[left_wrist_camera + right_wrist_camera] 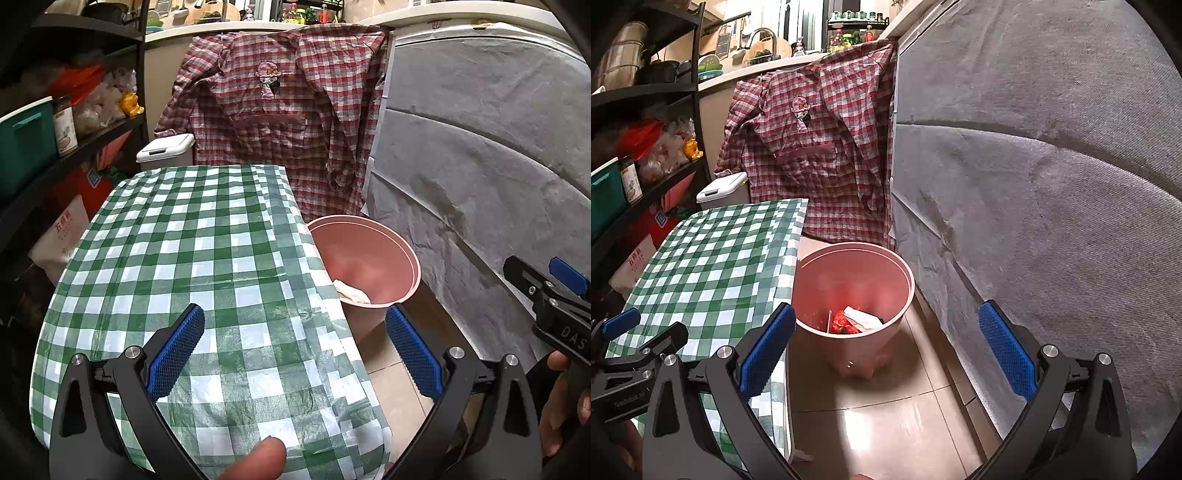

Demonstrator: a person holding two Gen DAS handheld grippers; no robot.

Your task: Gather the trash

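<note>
A pink bin stands on the tiled floor beside the table with the green checked cloth. Red wrappers and white crumpled paper lie at its bottom. In the left wrist view the same bin shows white paper inside. My left gripper is open above the table's right edge, holding nothing. My right gripper is open over the floor just in front of the bin, also holding nothing. Nothing lies on the cloth.
A grey fabric-covered wall runs close along the right. A red plaid shirt hangs behind the bin. A white lidded container sits past the table. Black shelves with bags and jars stand at the left.
</note>
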